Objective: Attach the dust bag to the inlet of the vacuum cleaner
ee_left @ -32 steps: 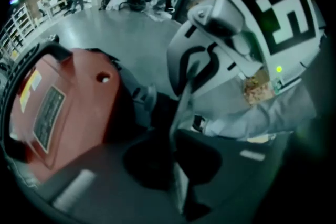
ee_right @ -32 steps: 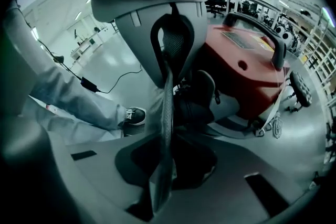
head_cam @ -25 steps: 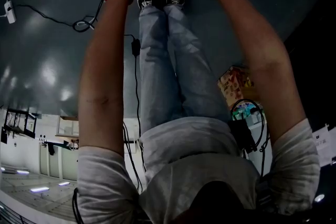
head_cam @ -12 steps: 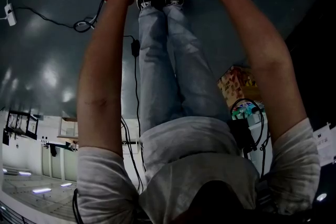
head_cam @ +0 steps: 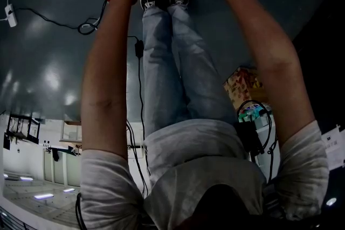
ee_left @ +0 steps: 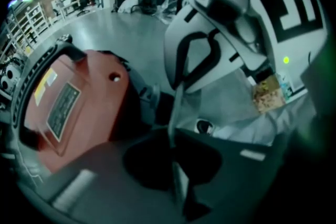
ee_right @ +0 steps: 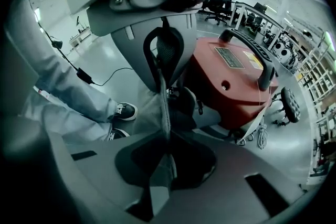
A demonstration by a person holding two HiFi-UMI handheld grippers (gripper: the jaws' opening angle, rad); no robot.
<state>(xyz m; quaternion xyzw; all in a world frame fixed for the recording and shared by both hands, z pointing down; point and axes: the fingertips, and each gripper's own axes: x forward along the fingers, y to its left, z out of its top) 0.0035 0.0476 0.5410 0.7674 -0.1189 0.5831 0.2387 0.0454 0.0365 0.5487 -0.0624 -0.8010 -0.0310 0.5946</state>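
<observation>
Facing each other, left tongs [ee_left: 173, 150] and right tongs [ee_right: 167, 140] each pinch the dust bag [ee_left: 177, 107] edge-on; vacuum cleaner [ee_right: 231, 86] lies just beyond, far side, about equally near both.

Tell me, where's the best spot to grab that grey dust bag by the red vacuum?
Probably its thin upper edge, pinched from above at two places. The dust bag hangs limp and edge-on, so a flat rim suits narrow jaws. The left gripper and right gripper are each shut on it that way, beside the red vacuum cleaner.
</observation>
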